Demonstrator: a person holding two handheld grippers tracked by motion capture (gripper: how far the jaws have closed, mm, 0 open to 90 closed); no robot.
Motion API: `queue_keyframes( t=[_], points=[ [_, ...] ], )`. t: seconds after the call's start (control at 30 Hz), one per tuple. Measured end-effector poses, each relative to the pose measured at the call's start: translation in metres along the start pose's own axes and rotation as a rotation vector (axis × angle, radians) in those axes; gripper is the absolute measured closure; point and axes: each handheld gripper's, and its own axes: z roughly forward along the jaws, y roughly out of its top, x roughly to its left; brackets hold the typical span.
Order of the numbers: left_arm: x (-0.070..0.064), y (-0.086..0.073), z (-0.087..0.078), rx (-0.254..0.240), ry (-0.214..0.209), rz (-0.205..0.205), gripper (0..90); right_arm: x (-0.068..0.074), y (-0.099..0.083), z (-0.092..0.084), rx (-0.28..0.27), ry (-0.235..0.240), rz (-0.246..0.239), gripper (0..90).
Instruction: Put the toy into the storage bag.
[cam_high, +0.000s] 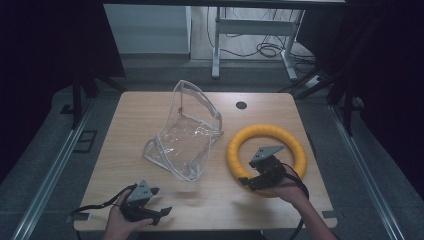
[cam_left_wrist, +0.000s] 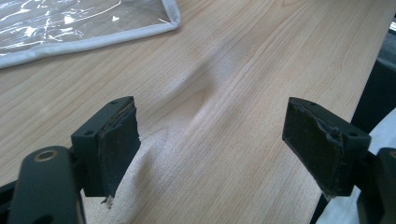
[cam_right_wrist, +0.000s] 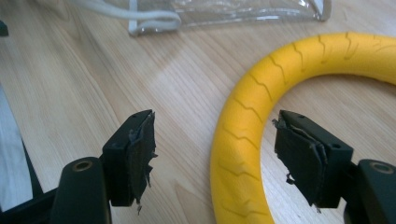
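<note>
A yellow foam ring (cam_high: 265, 131) lies flat on the right half of the wooden table (cam_high: 145, 107). My right gripper (cam_high: 248, 181) stands open astride the ring's near-left arc. In the right gripper view the ring (cam_right_wrist: 243, 130) runs between the pads of my right gripper (cam_right_wrist: 212, 154), closer to the right one, with a sliver of wood showing. A clear plastic pouch (cam_high: 185, 135) with white piping sits mid-table, its far flap standing up. My left gripper (cam_high: 161, 201) rests open near the front-left edge over bare wood. My left gripper (cam_left_wrist: 210, 154) holds nothing, with the pouch's corner (cam_left_wrist: 70, 28) ahead.
A round cable hole (cam_high: 241, 105) sits in the tabletop at the far right. Beyond the table stand white desk legs (cam_high: 216, 45) and floor cables (cam_high: 270, 50). Dark curtains flank both sides. In the right gripper view the pouch (cam_right_wrist: 224, 11) lies just beyond the ring.
</note>
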Motion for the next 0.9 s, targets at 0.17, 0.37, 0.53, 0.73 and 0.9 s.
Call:
queue_keyframes(
  t=[0.17,0.37,0.53,0.73,0.9],
  points=[
    [0.0,0.0,0.0,-0.001,-0.001,-0.002,18.6,-0.007,-0.001,0.003,0.063,0.03,0.002,28.4],
    [0.0,0.0,0.001,0.0,-0.002,-0.002,18.5,-0.011,-0.001,0.009,0.163,0.031,-0.007,28.0],
    [0.0,0.0,0.001,0.0,-0.004,-0.002,18.5,-0.014,-0.004,0.019,0.254,0.038,-0.036,27.8],
    [0.0,0.0,0.0,-0.001,-0.002,-0.001,18.5,-0.018,-0.006,0.026,0.296,0.037,-0.036,28.1],
    [0.0,0.0,0.001,0.001,-0.003,-0.001,18.5,-0.019,-0.006,0.032,0.341,0.037,-0.051,28.5]
  ],
)
